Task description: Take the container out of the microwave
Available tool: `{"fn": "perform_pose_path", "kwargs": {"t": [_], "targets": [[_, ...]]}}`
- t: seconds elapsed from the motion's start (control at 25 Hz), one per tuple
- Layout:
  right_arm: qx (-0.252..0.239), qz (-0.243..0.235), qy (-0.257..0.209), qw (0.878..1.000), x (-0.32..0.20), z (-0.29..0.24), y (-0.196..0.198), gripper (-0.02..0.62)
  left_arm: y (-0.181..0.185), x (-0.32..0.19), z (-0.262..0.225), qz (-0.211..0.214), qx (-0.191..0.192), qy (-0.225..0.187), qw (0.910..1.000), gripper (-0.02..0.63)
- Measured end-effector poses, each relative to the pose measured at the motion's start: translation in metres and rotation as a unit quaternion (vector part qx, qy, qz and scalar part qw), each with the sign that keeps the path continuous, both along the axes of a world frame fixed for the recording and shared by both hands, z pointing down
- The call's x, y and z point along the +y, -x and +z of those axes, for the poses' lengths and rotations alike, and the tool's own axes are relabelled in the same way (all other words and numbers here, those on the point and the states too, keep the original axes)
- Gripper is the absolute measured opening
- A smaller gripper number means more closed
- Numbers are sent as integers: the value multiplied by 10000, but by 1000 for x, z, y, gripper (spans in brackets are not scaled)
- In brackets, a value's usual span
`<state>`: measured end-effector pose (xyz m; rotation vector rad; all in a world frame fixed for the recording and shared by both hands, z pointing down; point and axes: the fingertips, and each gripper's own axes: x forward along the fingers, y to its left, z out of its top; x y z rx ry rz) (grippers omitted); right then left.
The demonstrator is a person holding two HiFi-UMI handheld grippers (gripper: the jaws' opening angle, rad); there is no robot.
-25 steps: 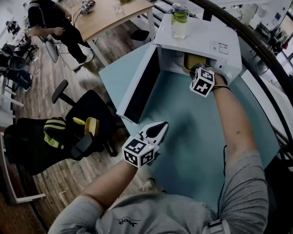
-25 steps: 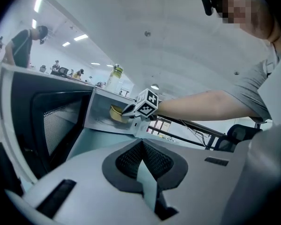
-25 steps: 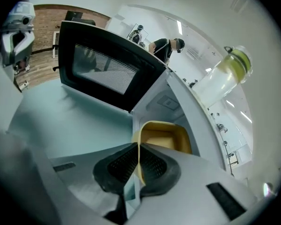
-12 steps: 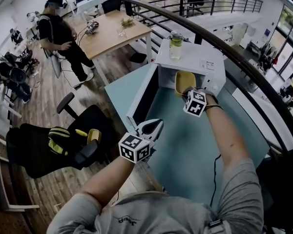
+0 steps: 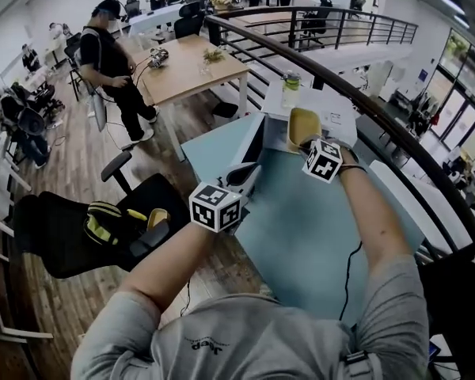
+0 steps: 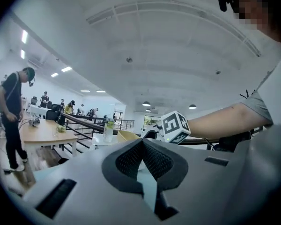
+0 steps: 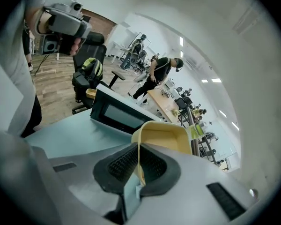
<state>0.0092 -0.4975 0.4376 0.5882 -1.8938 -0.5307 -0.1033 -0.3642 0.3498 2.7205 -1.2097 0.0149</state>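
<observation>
Clamping the yellow container (image 5: pixel 303 123) by its wall, the right claw (image 5: pixel 307 142) holds it above the surface (image 5: pixel 301 228), at 6 o'clock of the microwave (image 5: pixel 336 111). The left claw (image 5: pixel 248 172), at 8 o'clock, is closed, empty.

No print is legible anywhere — the sticker (image 5: pixel 333 118) on the microwave (image 5: pixel 323 101) and the shirt logo (image 5: pixel 203 343) blur out.
</observation>
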Motion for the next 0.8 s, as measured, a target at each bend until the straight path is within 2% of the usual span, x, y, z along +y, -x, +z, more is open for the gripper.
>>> {"fn": "perform_pose_path", "kwargs": {"t": [0.52, 0.8], "targets": [[132, -181, -687, 9974, 88, -142, 44, 26, 52, 55, -109, -21, 109, -605, 9981, 6], [140, -237, -992, 9947, 129, -188, 70, 26, 73, 81, -144, 63, 61, -904, 9959, 6]]}}
